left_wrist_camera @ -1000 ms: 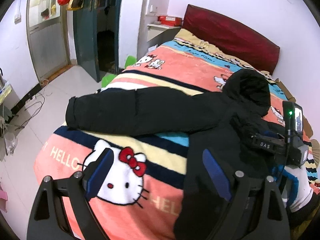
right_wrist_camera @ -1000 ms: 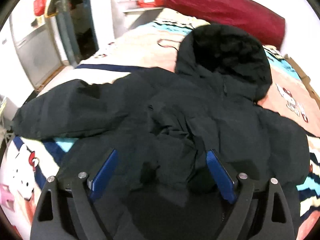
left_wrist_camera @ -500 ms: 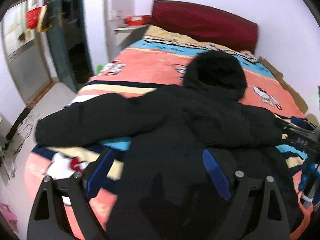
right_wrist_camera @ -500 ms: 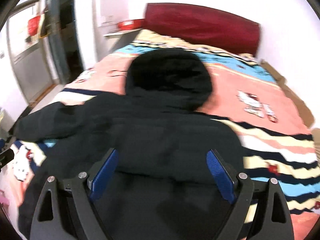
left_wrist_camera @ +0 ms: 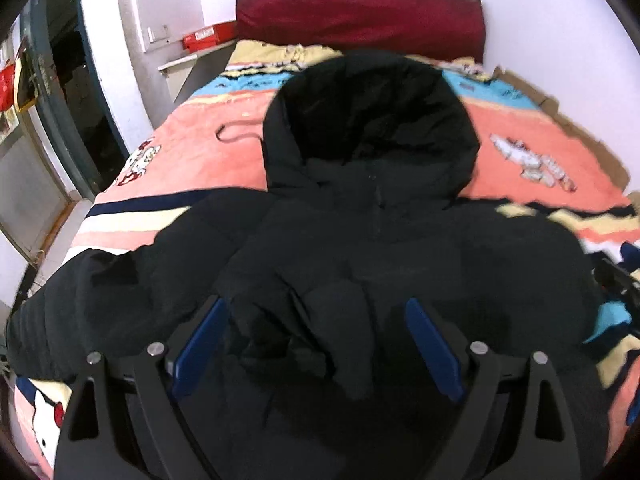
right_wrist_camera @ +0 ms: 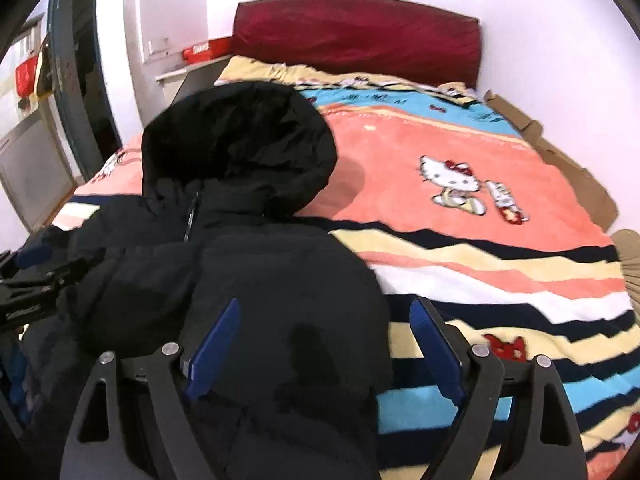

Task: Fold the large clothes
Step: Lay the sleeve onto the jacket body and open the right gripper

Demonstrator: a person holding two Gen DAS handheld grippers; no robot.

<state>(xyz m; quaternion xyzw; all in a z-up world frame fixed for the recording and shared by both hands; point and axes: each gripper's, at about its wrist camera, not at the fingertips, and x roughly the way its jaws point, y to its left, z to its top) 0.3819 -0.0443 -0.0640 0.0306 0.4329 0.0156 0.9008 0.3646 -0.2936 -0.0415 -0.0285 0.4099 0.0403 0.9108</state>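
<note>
- The left gripper [left_wrist_camera: 312,344] points steeply down over the front of the jacket [left_wrist_camera: 360,248], its blue pads [left_wrist_camera: 198,346] spread wide; rumpled black fabric lies below and between them, but the pads do not press on it, so it is released.
- The right gripper [right_wrist_camera: 324,348] also tilts down, over the jacket's [right_wrist_camera: 280,280] right side near the right edge of the garment; its jaws are closing slightly yet stand wide, with dark fabric under the left pad [right_wrist_camera: 214,348] and striped blanket [right_wrist_camera: 480,264] under the right one. Nothing is grasped.
- In the right wrist view the left gripper [right_wrist_camera: 36,284] shows as a dark frame at the far left, low over the jacket; the right gripper [left_wrist_camera: 616,284] appears as a blur at the right edge of the left view.
- The jacket is a black, puffy hooded coat lying on the blanket, across the foot half of the bed, chest zip up.
- Its hood [left_wrist_camera: 368,120] lies flat and rounded toward the red headboard [left_wrist_camera: 360,16].
- One sleeve [left_wrist_camera: 100,296] stretches toward the bed's left edge.
- The front panel is creased and bunched near the left gripper.
- A thin cord [left_wrist_camera: 236,132] lies on the blanket beside the hood.
</note>
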